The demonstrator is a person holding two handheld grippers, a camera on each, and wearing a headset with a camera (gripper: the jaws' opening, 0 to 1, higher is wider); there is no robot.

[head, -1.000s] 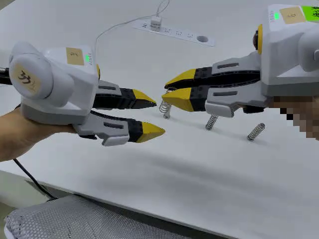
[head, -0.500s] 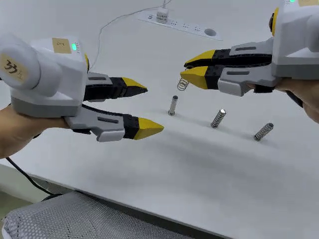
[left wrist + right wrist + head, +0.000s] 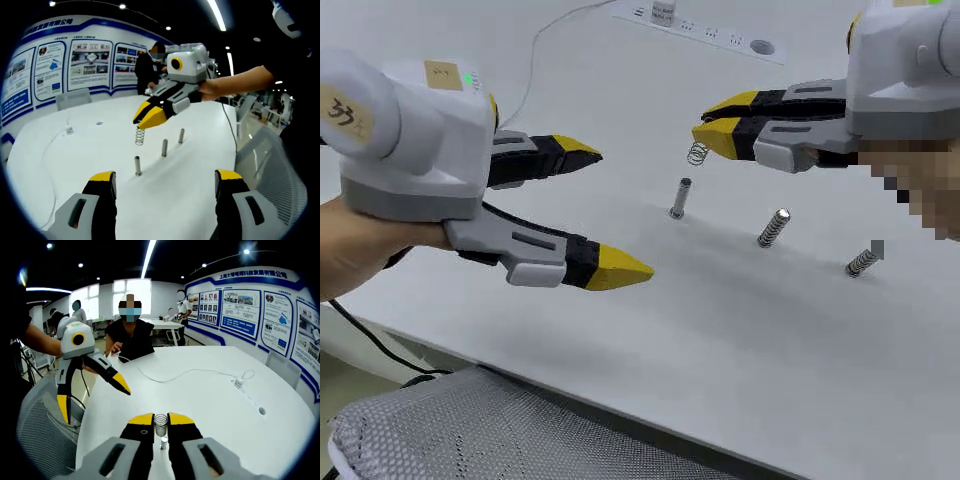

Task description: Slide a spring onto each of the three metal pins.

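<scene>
Head view: my right gripper [image 3: 705, 125] has lifted, clamped on the last spring [image 3: 697, 153], which now hangs at twelve o'clock above the bare pin [image 3: 680, 198]. The middle pin [image 3: 773, 228] and end pin [image 3: 863, 262] already wear theirs. Left gripper view: my left gripper [image 3: 165, 176] waits, jaws apart. Right gripper view: the spring is pinched at my tips with the bare pin at six o'clock, so I judge lowering comes next.

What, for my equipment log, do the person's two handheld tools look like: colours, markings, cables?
Both the left tool and right tool have white-and-grey housings and grey-and-black jaws with yellow tips. The left tool carries a tan sticker and green light on top, and a round rear cap with a tan label handwritten 33. A black cable trails beneath it.
</scene>
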